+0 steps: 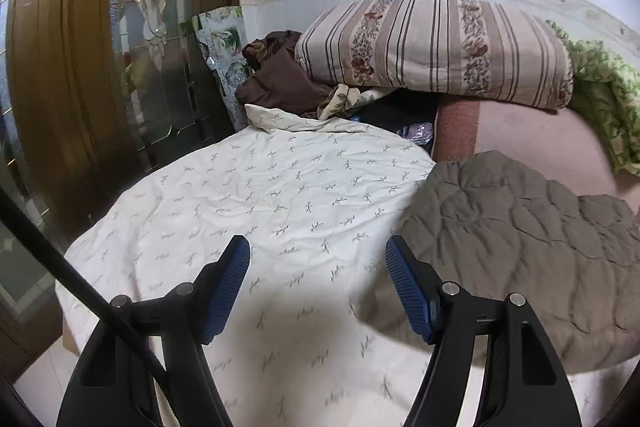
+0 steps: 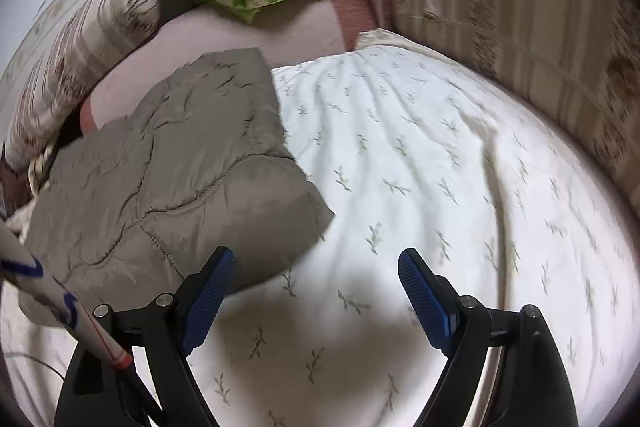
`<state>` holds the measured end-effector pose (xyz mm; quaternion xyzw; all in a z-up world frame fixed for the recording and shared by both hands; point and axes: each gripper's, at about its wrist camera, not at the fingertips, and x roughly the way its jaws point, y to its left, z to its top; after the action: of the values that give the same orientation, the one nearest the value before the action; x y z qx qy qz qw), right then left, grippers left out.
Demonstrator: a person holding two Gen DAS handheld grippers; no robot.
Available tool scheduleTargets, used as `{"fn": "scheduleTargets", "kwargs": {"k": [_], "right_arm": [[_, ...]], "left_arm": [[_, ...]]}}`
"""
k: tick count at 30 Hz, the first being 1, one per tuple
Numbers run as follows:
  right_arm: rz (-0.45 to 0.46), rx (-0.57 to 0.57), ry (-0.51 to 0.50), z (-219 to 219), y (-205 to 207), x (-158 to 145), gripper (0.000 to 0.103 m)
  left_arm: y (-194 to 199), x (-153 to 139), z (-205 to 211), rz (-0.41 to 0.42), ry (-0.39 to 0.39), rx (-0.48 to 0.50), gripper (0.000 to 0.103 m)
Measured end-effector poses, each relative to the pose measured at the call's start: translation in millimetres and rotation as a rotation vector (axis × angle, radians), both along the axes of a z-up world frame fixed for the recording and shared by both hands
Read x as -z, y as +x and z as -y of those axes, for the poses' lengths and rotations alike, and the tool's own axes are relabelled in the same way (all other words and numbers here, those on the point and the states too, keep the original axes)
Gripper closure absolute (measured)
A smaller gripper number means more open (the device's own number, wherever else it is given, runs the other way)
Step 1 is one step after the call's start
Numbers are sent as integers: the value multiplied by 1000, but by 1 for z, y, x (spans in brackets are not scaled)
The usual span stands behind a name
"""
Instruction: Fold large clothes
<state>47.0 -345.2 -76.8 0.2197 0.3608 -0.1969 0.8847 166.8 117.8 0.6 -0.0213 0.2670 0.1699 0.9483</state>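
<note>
Tongs (image 1: 318, 253) (image 2: 316, 265) wide apart, seemingly empty

Legible text/labels/nos.: none, either view. Blue and red marks on white rod (image 2: 24, 267), right wrist view: blurred, unreadable.

Left wrist camera low over the white leaf-print sheet (image 1: 280, 195), looking past its own blue finger pads (image 1: 230, 279) toward the wall and door, right wrist camera close above the same sheet, facing the pillows — both see the grey quilted jacket (image 2: 168, 167).
</note>
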Motion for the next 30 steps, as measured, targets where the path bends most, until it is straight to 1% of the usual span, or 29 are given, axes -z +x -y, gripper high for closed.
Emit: {"fn": "scheduleTargets", "kwargs": {"k": [3, 5, 8, 11, 14, 17, 19, 23, 27, 30], "right_arm": [[45, 11, -12, -7, -16, -13, 15], [76, 5, -36, -16, -26, -24, 15], [120, -8, -63, -30, -41, -37, 15], [137, -30, -45, -40, -50, -38, 15], [150, -62, -32, -49, -55, -39, 15], [165, -83, -61, -57, -58, -44, 15], [181, -94, -77, -61, -60, -48, 15], [190, -100, -59, -60, -61, -49, 15], [174, -93, -31, -54, -60, -44, 15], [166, -86, -33, -49, -60, -42, 15]], "left_arm": [[-26, -19, 5, 13, -26, 37, 33], [-52, -33, 8, 30, -43, 61, 33], [-85, -46, 13, 34, -48, 87, 33], [-109, -55, 16, 30, -23, 90, 33], [-136, -67, 16, 41, 27, 62, 33], [-157, -80, 15, 61, 64, 31, 33], [-169, -86, 14, 75, 86, 10, 29], [-177, -92, 17, 83, 110, 3, 28], [-166, -81, 25, 24, 118, 35, 28], [-152, -69, 32, -28, 118, 66, 28]]}}
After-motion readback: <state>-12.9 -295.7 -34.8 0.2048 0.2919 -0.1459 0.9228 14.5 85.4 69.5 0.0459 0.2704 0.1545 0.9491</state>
